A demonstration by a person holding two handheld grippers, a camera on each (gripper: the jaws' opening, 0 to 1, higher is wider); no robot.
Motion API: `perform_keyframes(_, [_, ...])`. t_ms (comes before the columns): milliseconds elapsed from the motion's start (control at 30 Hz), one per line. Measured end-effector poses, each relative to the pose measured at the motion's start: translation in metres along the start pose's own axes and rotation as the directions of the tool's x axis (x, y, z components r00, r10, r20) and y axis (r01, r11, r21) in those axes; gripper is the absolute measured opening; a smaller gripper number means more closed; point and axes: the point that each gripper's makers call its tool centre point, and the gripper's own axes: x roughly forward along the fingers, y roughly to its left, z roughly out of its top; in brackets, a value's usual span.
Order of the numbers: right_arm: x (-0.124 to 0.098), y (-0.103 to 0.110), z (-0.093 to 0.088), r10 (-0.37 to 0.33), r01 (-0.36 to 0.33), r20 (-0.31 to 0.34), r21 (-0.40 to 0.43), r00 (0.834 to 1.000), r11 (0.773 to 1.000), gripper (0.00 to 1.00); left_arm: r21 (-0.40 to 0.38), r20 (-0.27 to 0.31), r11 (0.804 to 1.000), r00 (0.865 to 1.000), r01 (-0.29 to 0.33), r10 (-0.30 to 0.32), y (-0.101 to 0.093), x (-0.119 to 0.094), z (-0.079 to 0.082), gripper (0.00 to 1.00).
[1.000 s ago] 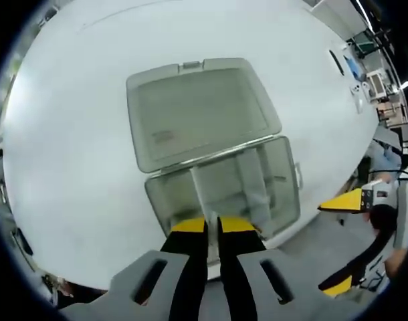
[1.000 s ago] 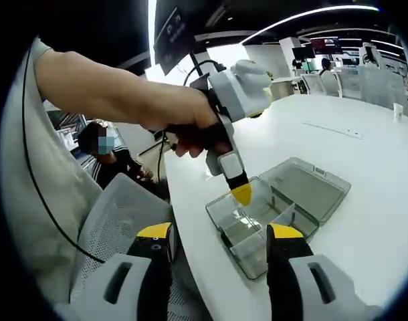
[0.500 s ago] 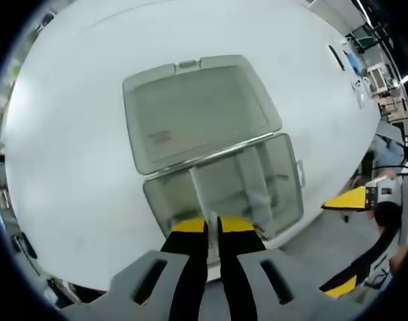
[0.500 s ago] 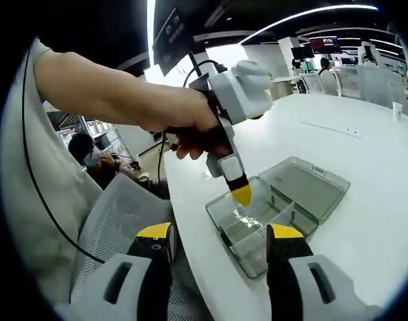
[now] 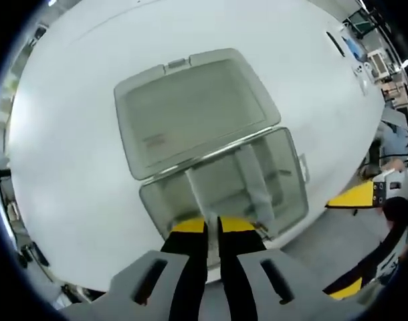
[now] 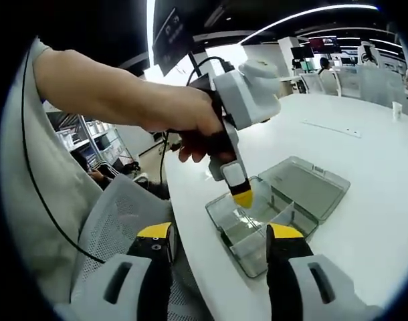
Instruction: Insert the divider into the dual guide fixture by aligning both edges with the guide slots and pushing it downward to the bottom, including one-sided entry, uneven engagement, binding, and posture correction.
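- The clear plastic box (image 5: 224, 190), the guide fixture, sits near the edge of the white table (image 5: 70, 154) with its hinged lid (image 5: 194, 107) folded flat behind it.
- The left gripper (image 5: 213, 226) has its yellow-tipped jaws pressed nearly together just over the near part of the box; in the right gripper view it (image 6: 242, 198) points steeply down into the box.
- I'd judge it is pinching the top edge of a thin clear divider (image 5: 197, 197), though the clear plastic makes that hard to confirm.
- A second upright divider (image 5: 252, 180) stands beside it inside the box.
- The right gripper (image 6: 219, 242) waits off the table edge, jaws spread wide and holding nothing.
- The step in hand looks like the downward push with the divider partly entered.
- Next it needs both side edges checked for level, then straight pressure down; if one side leads, tilt it back first.
- The guide slots themselves, and how deep the divider sits, can't be made out.
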Motion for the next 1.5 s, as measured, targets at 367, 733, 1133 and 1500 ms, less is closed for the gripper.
perform_keyframes(367, [-0.001, -0.002, -0.001, -0.003, 0.004, -0.003, 0.003, 1.000, 1.000, 0.53, 0.016, -0.018, 1.000, 1.000, -0.010, 0.010, -0.001, 0.005, 0.000, 0.02])
perform_keyframes(733, [-0.002, -0.005, -0.003, -0.007, 0.007, -0.007, 0.009, 1.000, 1.000, 0.53, 0.017, -0.028, 1.000, 1.000, -0.012, 0.012, -0.001, 0.010, -0.001, 0.02])
perform_keyframes(1133, [-0.001, -0.006, -0.005, -0.008, 0.008, -0.011, 0.016, 1.000, 1.000, 0.53, 0.016, -0.022, 1.000, 1.000, -0.015, 0.015, -0.001, 0.013, -0.002, 0.02])
perform_keyframes(1500, [-0.001, -0.007, -0.006, -0.008, 0.008, -0.014, 0.014, 1.000, 1.000, 0.53, 0.007, -0.012, 1.000, 1.000, -0.013, 0.013, -0.001, 0.015, -0.003, 0.02])
